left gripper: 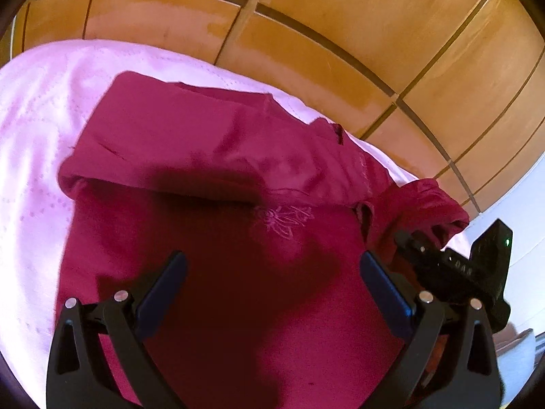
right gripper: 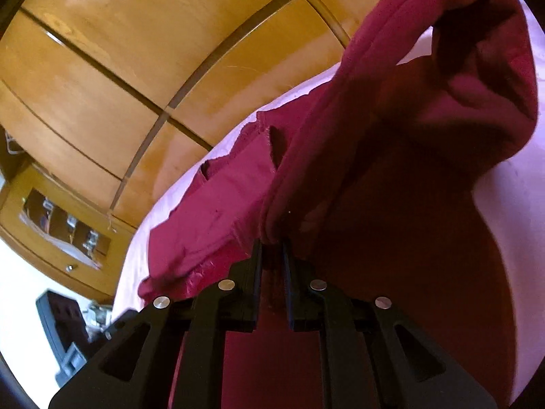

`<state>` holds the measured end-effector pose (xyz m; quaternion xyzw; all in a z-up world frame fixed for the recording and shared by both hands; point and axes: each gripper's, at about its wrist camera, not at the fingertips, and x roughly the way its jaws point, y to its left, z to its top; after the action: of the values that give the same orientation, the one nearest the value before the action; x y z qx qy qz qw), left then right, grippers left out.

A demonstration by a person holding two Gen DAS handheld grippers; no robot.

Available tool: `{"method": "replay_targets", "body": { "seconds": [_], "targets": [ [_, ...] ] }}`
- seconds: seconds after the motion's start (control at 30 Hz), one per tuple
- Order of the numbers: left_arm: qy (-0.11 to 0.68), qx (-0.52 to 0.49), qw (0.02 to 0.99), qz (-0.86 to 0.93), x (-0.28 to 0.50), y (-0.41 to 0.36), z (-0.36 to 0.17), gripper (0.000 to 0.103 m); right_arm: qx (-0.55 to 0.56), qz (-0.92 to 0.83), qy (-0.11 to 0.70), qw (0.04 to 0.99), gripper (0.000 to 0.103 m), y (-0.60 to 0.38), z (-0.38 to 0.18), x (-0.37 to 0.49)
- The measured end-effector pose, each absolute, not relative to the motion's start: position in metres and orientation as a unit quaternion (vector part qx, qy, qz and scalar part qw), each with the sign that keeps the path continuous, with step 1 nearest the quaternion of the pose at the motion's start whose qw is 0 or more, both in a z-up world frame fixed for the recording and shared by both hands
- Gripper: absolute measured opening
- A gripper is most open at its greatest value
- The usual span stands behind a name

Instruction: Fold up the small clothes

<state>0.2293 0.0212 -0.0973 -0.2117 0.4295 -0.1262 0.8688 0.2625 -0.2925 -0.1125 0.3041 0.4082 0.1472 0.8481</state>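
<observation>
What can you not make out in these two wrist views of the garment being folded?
- Left wrist view: the maroon garment's near edge is cut off by the frame bottom and the left gripper.
- Right wrist view: whether the right gripper pinches the fold; shadow hides the contact.
- Shelf items: too small.

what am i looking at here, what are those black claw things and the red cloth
The black claws are hand-held tongs: a person holds one in each hand, no robot arm. Each carries a wide-angle camera that looks along its fingers, so each picture is taken from one tool.

In the left-hand picture, the left tongs stand open above a dark red garment, gripping nothing. The garment lies on a pale pink sheet, with wooden cupboard doors behind. The other tool shows at the right edge.

In the right-hand picture, the right tongs are nearly closed, with a bunched fold of the garment between their tips. It rises from them, so it looks lifted. Whether the pads still press it I cannot tell.
</observation>
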Motion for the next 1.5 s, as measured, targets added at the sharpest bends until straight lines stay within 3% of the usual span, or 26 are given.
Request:
{"method": "replay_targets", "body": {
  "seconds": [0.07,0.27,0.53,0.67,0.73,0.77,0.8,0.87,1.27,1.47,1.5],
  "targets": [
    [0.434,-0.214,0.865,-0.133,0.233,0.013,-0.097,0.101,0.288,0.142,0.4,0.858,0.054,-0.298,-0.106,0.25],
    [0.44,-0.22,0.852,-0.178,0.245,-0.023,-0.092,0.101,0.172,0.046,0.346,0.921,0.056,-0.321,-0.079,0.222],
    [0.461,-0.21,0.829,-0.235,0.272,-0.087,-0.097,0.099,0.225,-0.094,0.346,0.906,0.056,-0.368,-0.109,0.221],
    [0.479,-0.193,0.823,-0.237,0.283,-0.112,-0.108,0.067,0.276,-0.093,0.346,0.892,0.056,-0.386,-0.123,0.22],
    [0.481,-0.193,0.822,-0.234,0.283,-0.12,-0.113,0.065,0.275,-0.093,0.344,0.893,0.056,-0.387,-0.123,0.22],
    [0.479,-0.192,0.823,-0.236,0.283,-0.123,-0.113,0.053,0.272,-0.094,0.344,0.894,0.056,-0.387,-0.123,0.221],
    [0.481,-0.188,0.821,-0.244,0.283,-0.127,-0.113,0.028,0.271,-0.095,0.344,0.894,0.056,-0.387,-0.124,0.222],
    [0.489,-0.168,0.818,-0.253,0.283,-0.135,-0.111,0.007,0.271,-0.095,0.344,0.894,0.056,-0.388,-0.125,0.224],
    [0.421,-0.205,0.854,-0.228,0.296,-0.062,-0.053,0.006,0.257,-0.097,0.353,0.895,0.058,-0.38,-0.121,0.221],
    [0.414,-0.197,0.869,-0.184,0.307,-0.009,-0.053,0.006,0.246,-0.101,0.361,0.894,0.058,-0.377,-0.119,0.223],
    [0.416,-0.197,0.87,-0.178,0.309,-0.002,-0.056,0.006,0.241,-0.098,0.366,0.893,0.064,-0.374,-0.119,0.225]
  ]
}}
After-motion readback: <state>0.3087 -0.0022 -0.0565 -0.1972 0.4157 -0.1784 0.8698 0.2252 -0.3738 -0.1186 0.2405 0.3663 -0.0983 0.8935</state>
